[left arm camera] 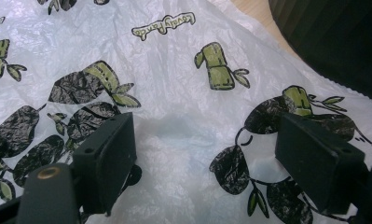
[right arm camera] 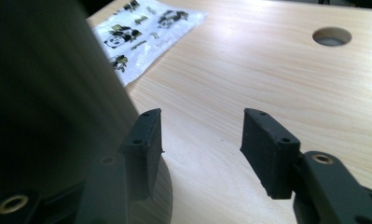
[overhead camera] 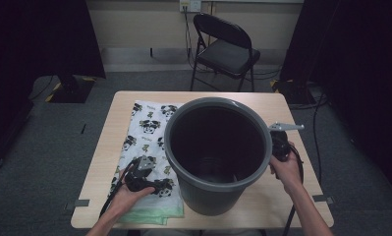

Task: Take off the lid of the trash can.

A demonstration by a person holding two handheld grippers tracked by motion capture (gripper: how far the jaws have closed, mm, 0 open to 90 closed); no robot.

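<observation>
**A:** What lies on the table, going from left to right?

**B:** At the left, a thin white plastic bag [overhead camera: 147,129] printed with pandas and green bamboo lies flat on the wooden table [overhead camera: 301,194], running from the far side to the near edge. The left gripper [overhead camera: 143,167] hovers low over its near part. In the left gripper view its jaws stand wide apart just above the crinkled plastic, holding nothing.

**A:** And in the middle?

**B:** A large grey bin [overhead camera: 218,152] stands upright, just beside the bag and overlapping its right edge. Its inside is dark; I can make out the bottom, and it looks empty, with no liner.

**A:** And on the right?

**B:** The right gripper [overhead camera: 280,142] is held close against the bin's right wall. In the right gripper view its jaws are partly apart with only bare table between them; the bin wall [right arm camera: 48,93] sits just beside the left jaw. It grips nothing.

**A:** Which step does this look like?

**B:** I judge it as the start of lining the bin: the left gripper is reaching for the bag, and the bag is not yet lifted.

**A:** What does the next move need?

**B:** Probably pinching a single fold of the thin plastic without pressing into the table, then lifting it clear while the right gripper stays by the bin.
</observation>
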